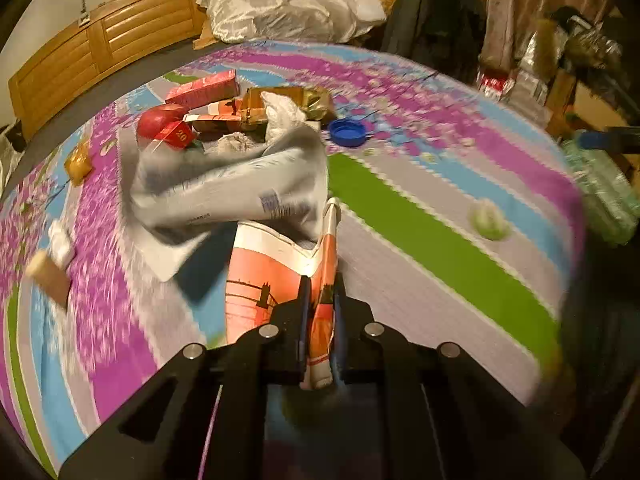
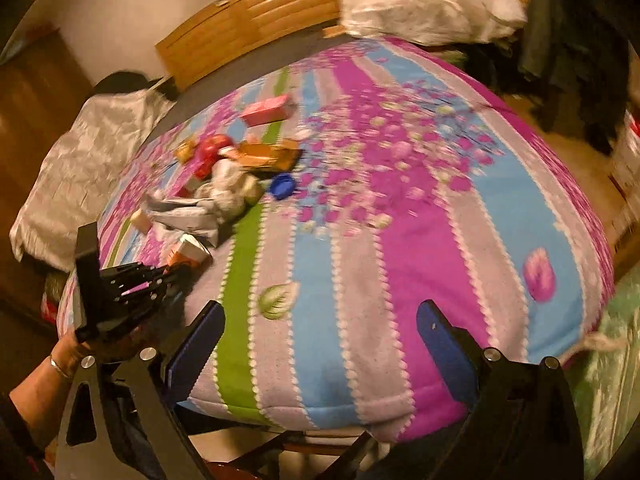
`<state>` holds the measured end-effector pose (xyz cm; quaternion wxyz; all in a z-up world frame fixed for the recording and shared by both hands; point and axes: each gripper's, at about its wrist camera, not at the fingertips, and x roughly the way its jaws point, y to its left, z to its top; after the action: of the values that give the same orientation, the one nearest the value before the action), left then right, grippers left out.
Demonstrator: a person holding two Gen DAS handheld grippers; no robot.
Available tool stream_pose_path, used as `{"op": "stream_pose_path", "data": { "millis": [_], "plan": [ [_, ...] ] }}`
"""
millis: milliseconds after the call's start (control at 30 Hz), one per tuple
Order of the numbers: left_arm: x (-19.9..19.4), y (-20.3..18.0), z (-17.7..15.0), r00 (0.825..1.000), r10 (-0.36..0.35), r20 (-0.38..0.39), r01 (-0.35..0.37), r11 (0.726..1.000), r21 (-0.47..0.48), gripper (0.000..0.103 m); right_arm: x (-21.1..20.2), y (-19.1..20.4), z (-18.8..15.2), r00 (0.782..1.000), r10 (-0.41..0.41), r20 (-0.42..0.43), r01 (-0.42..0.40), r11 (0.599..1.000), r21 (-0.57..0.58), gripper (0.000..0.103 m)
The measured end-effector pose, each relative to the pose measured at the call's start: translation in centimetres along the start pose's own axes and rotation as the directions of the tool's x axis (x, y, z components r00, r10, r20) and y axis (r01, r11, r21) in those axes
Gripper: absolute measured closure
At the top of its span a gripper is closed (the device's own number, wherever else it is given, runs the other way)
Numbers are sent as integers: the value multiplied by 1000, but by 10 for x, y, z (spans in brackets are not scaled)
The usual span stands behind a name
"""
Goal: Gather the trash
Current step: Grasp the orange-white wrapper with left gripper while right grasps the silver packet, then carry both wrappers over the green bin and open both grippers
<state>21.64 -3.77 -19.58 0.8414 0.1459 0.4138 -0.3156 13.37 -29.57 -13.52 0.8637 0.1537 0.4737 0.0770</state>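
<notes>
In the left wrist view my left gripper [image 1: 320, 312] is shut on the edge of a flattened orange-and-white carton [image 1: 260, 276] that lies on the striped bed cover [image 1: 420, 240]. Just beyond it is a trash pile: a crumpled grey-white wrapper [image 1: 224, 192], a red box [image 1: 204, 88], a gold box [image 1: 288, 100] and a blue lid [image 1: 347, 132]. The right wrist view shows my right gripper [image 2: 320, 340] open and empty above the cover's near edge. To its left there, a hand [image 2: 68, 352] holds the left gripper [image 2: 172, 272] on the carton [image 2: 188, 254].
A cardboard tube [image 1: 48, 276] and an orange packet [image 1: 78, 160] lie left of the pile, a pale green ball [image 1: 488, 220] to the right. A wooden headboard [image 1: 100, 48] and a white bag [image 1: 288, 0] stand at the far end. Clutter [image 1: 560, 72] lines the right side.
</notes>
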Motion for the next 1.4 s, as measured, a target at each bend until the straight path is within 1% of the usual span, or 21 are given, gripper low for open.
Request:
{"op": "stream_pose_path", "data": {
  "millis": [133, 200, 267, 333, 400, 467, 533, 600, 633, 667, 700, 733, 767, 833, 867, 900, 967, 1033, 1100, 1200, 1400],
  "plan": [
    [-38, -6, -27, 999, -35, 18, 36, 997, -64, 95, 23, 45, 14, 999, 45, -17, -48, 985, -168, 14],
    [-58, -6, -41, 999, -39, 34, 42, 993, -112, 95, 39, 74, 23, 996, 88, -29, -92, 961, -261, 16],
    [-70, -4, -50, 999, -26, 45, 32, 989, -147, 95, 54, 103, 32, 991, 127, -35, -132, 928, -349, 21],
    [-81, 1, -59, 999, 1, 50, 8, 982, -189, 95, 69, 131, 43, 990, 140, -21, -135, 892, -430, 22],
    [-88, 9, -65, 998, 29, 57, -16, 973, -230, 95, 89, 161, 55, 990, 143, -21, -132, 841, -525, 27],
    [-96, 18, -71, 996, 63, 67, -42, 960, -276, 95, 114, 187, 61, 995, 98, -22, -90, 777, -623, 36],
    [-103, 26, -77, 994, 78, 81, -50, 951, -305, 95, 145, 207, 61, 999, 25, -20, -32, 704, -709, 36],
    [-104, 31, -76, 992, 92, 86, -60, 946, -319, 95, 171, 214, 60, 999, -48, -23, 15, 670, -743, 45],
    [-106, 34, -78, 991, 100, 87, -67, 944, -323, 95, 189, 214, 59, 994, -98, -47, 29, 654, -756, 49],
    [-106, 36, -78, 991, 103, 89, -69, 943, -326, 95, 203, 211, 57, 989, -132, -62, 39, 646, -762, 67],
    [-107, 38, -79, 990, 111, 91, -76, 941, -330, 95, 212, 209, 54, 984, -164, -66, 56, 642, -765, 75],
    [-110, 38, -80, 989, 119, 90, -83, 940, -332, 95, 211, 207, 53, 986, -163, -41, 75, 648, -758, 78],
    [-111, 38, -80, 988, 130, 88, -93, 938, -333, 95, 205, 206, 54, 989, -139, -46, 60, 670, -740, 81],
    [-112, 40, -79, 984, 154, 88, -117, 935, -336, 95, 186, 204, 55, 997, -61, -56, 5, 718, -696, 82],
    [-113, 41, -78, 982, 163, 92, -123, 932, -341, 95, 164, 203, 56, 999, 2, -48, -33, 745, -666, 82],
    [-114, 41, -77, 981, 169, 96, -126, 930, -346, 95, 154, 204, 55, 998, 37, -52, -62, 764, -642, 82],
    [-117, 41, -71, 977, 190, 101, -141, 921, -362, 95, 119, 197, 56, 988, 140, -59, -149, 821, -552, 82],
    [-119, 39, -62, 971, 211, 108, -157, 915, -371, 95, 93, 192, 50, 982, 180, -49, -181, 846, -501, 82],
    [-120, 35, -53, 967, 230, 114, -172, 909, -379, 95, 64, 181, 43, 979, 203, -26, -193, 876, -442, 82],
    [-121, 26, -37, 962, 251, 112, -192, 905, -379, 95, 29, 166, 32, 980, 199, 8, -182, 909, -375, 82],
    [-111, 3, -4, 960, 273, 68, -228, 896, -381, 95, -33, 130, 3, 988, 137, 73, -113, 957, -266, 82]
  ]
}}
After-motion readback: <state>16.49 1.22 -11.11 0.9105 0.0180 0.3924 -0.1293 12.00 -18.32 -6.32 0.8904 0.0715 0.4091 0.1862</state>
